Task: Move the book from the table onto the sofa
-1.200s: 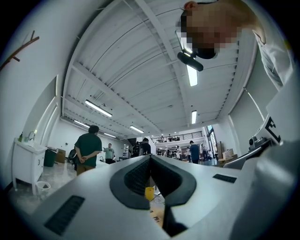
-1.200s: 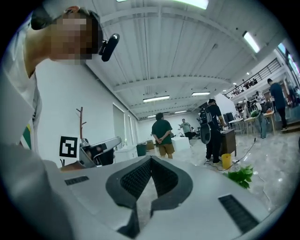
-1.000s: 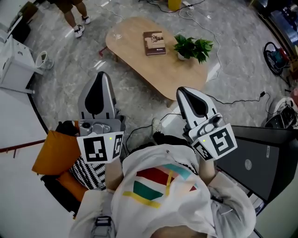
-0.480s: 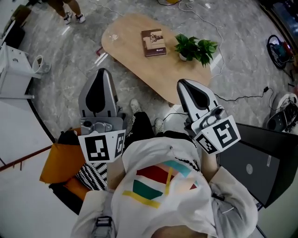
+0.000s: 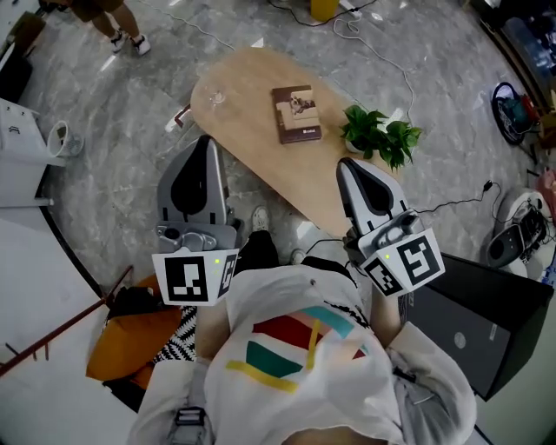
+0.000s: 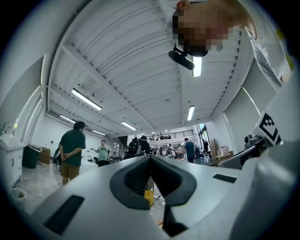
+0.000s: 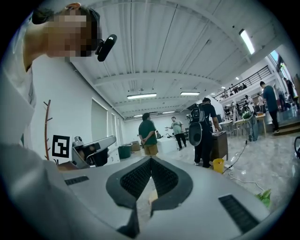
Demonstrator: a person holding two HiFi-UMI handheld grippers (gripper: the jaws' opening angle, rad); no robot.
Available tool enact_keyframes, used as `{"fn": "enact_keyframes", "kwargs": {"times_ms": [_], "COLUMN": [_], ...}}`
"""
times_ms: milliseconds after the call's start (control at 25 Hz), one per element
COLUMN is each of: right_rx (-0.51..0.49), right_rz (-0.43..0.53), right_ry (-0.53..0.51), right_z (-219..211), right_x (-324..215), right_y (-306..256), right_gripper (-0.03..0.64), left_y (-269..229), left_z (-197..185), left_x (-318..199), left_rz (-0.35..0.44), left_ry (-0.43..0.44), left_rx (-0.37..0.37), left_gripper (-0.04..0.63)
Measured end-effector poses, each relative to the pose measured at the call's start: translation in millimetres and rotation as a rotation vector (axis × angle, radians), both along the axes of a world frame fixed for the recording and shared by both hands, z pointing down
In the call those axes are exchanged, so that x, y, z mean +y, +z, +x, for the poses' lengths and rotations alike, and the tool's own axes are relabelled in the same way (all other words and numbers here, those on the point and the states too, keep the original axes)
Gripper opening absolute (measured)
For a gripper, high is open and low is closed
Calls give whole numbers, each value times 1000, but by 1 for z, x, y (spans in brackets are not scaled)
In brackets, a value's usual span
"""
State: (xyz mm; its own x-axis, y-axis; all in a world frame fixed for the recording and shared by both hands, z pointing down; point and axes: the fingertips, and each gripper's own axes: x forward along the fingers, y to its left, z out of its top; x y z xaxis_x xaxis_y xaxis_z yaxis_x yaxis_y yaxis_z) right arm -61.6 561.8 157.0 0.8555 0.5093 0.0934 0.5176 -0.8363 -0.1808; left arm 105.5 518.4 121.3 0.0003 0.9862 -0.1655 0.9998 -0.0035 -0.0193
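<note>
Closest to us, our white shirt (image 5: 295, 365) with its coloured stripes fills the bottom of the head view. Just ahead we hold both claws out, side by side and apart. The left claw (image 5: 207, 146) is clenched, its pads pressed together with nothing between them, as the left gripper view shows plainly. The right claw (image 5: 349, 167) is likewise clenched on nothing, its pad tips meeting. Down at our left lies an orange cushion (image 5: 130, 343), touching a black-and-white striped cushion (image 5: 178, 328). At our right sits a black case (image 5: 473, 326). Beyond the claws stands the rounded wooden worktop (image 5: 248, 143). The book (image 5: 296, 113) lies flat on it, well apart from both claws, and a potted plant (image 5: 380, 136) stands near it toward the right. Behind, cables (image 5: 382, 52) trail over the marble floor (image 5: 130, 130). Farther off, a yellow bucket (image 5: 323, 7) and a person's legs (image 5: 122, 35) show at the top edge.
</note>
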Motion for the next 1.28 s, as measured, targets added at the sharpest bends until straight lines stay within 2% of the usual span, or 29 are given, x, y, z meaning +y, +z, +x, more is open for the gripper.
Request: {"fn": "enact_keyframes", "kwargs": {"times_ms": [160,320,480,640,760,920,1000,1120,1280], "right_rx": [-10,-21,-55,-84,-152,-248,-331,-462,-591], "right_rz": [15,53,154,215,215,231,245,278,323], "right_ry": [47,112,129,115,86,8,-44,-100,-164], "right_z": [35,50,54,56,62,83,92,102,107], "right_x": [35,63,88,124,157,190,193,193,191], "right_y": [2,21,73,139,197,282,326,394,461], "right_gripper": [12,12,12,12,12,12,12,12,12], "left_y": [15,45,97,162,218,301,332,378,431], "left_z": [39,57,54,51,50,55,54,54,63], "left_x": [43,86,110,133,151,169,171,163,151], "left_rz": [36,90,188,239,260,338,359,414,463], "left_ry": [42,105,135,116,111,100,90,85,41], "left_rx": [-22,-31,-36,16,42,-25,-40,-105,-150], "left_gripper": [6,6,6,6,6,6,6,6,8]}}
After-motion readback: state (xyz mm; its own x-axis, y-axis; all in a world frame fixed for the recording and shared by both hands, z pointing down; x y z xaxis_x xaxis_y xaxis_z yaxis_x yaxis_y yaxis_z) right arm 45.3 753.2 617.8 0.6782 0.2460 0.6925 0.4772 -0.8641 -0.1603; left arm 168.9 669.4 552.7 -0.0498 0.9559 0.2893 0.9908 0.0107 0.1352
